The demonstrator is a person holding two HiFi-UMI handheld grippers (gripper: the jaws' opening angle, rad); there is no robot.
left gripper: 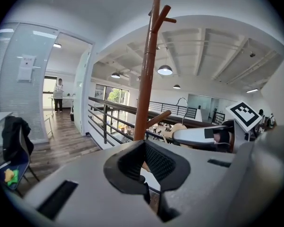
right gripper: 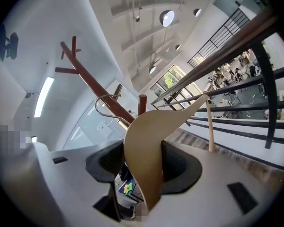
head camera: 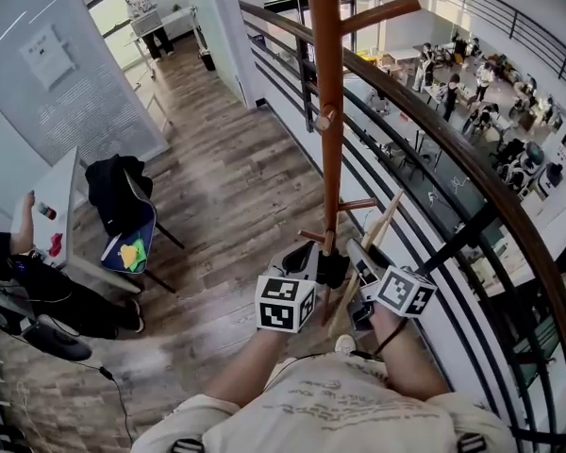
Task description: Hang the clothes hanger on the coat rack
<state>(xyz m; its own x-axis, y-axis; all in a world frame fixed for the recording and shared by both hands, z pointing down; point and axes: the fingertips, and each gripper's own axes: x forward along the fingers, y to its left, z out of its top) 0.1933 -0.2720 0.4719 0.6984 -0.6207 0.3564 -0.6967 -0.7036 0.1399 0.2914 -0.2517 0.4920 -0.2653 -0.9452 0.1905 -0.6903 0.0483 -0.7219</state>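
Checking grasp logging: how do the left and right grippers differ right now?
The right gripper is clamped on the wooden hanger; the left gripper looks closed on nothing. The right gripper is tipped, so the coat rack slants across its view; the left gripper sees the coat rack upright. Both sit close together, low beside the coat rack's pole.

No legible text, wall notice unreadable

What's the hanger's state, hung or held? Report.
Held: right gripper shut on the hanger; whether it touches the coat rack, cannot tell.
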